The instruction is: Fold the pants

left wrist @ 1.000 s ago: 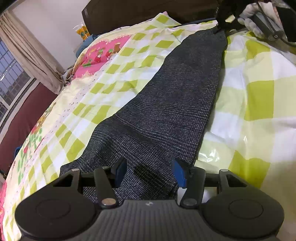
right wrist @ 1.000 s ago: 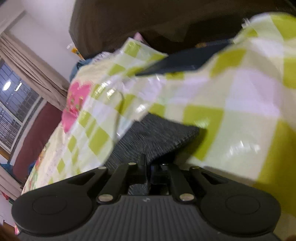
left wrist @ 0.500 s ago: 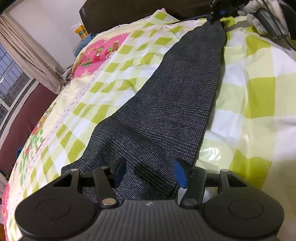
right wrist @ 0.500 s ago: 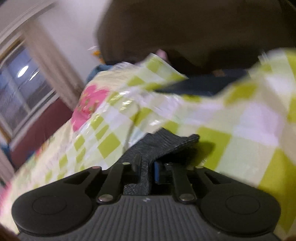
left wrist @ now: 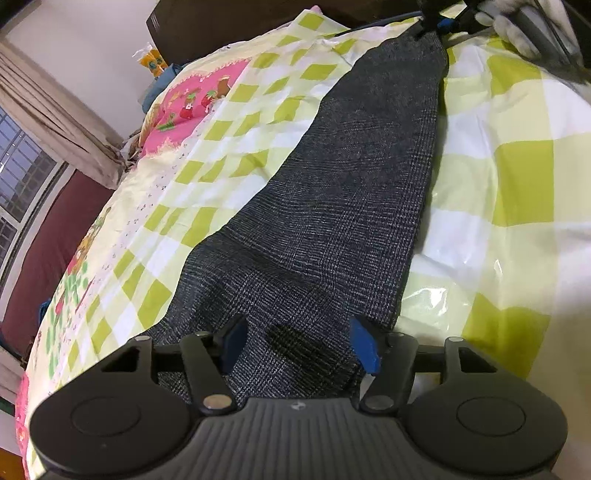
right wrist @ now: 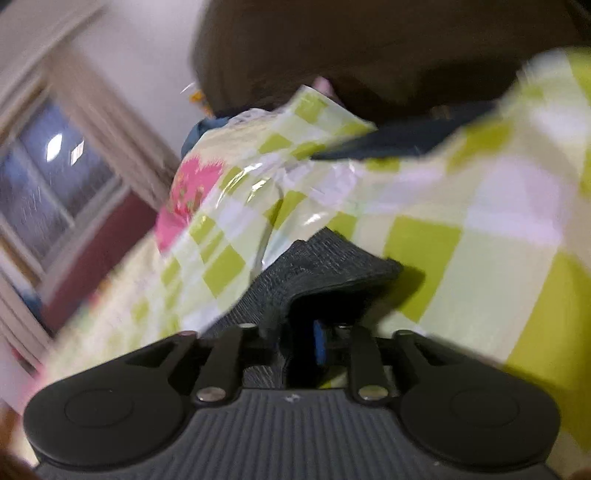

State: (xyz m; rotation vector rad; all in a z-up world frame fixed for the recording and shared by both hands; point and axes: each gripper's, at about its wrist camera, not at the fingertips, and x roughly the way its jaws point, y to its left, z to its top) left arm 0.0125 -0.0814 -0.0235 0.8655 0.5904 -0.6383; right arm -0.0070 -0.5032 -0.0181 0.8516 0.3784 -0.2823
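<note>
Dark grey checked pants (left wrist: 332,206) lie stretched lengthwise on a green-and-white checked bed cover (left wrist: 517,155). My left gripper (left wrist: 297,345) is open, its blue-padded fingers spread low over the near, wide end of the pants. My right gripper (right wrist: 299,332) is shut on the far narrow end of the pants (right wrist: 325,266) and holds that hem lifted off the cover. In the left wrist view the right gripper (left wrist: 434,26) shows at the far end, held by a white-gloved hand (left wrist: 524,29).
A dark headboard (left wrist: 229,26) runs along the far side. A pink patterned pillow area (left wrist: 192,107) lies at the left. A window with a beige curtain (left wrist: 48,125) is at the far left. The right wrist view is motion-blurred.
My right gripper has lifted the pants hem and swung; its view has tilted and blurred. My left gripper has stayed open over the near end.
</note>
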